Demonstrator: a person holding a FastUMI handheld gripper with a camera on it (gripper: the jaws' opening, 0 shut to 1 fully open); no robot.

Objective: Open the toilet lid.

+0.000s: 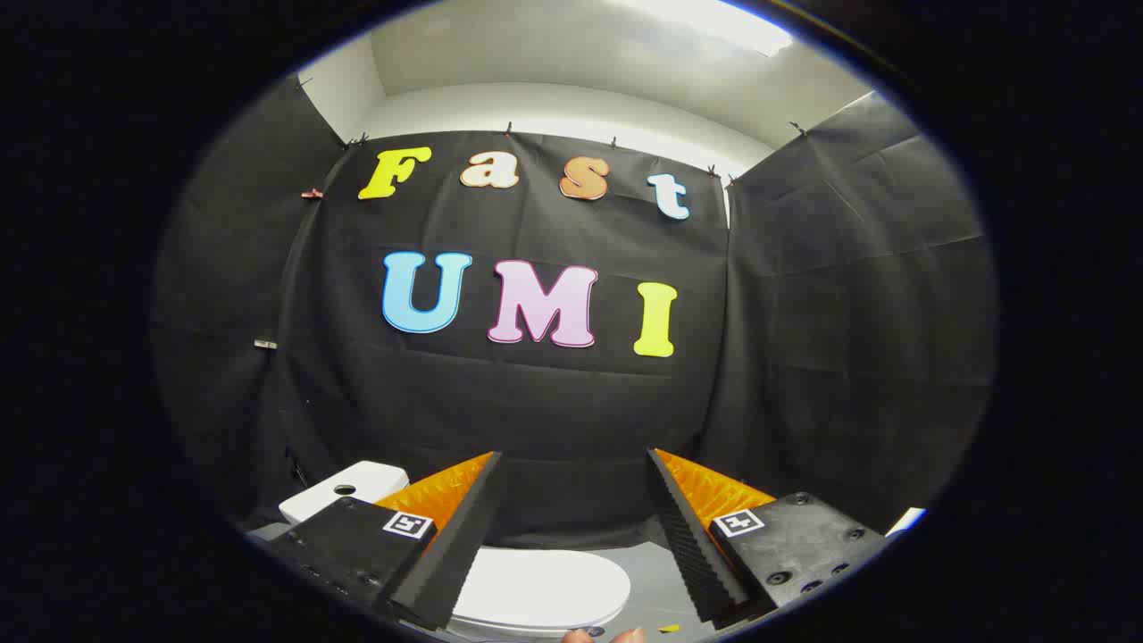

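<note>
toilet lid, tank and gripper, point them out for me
toilet lid [540, 585], gripper view, on its flat top.
tank [344, 496], gripper view, on its top cover.
gripper [571, 469], gripper view, midway between its open fingertips.

The gripper [571, 527] sits at the bottom of the frame with its fingers spread wide apart. The closed toilet lid [545, 585] lies low between them, and the tank [344, 496] stands behind the left finger, against the booth wall [554, 402].

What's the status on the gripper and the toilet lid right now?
Gripper jaws open, holding nothing. Toilet lid down, closed, below and between the jaws, untouched. Nothing in the way.
</note>
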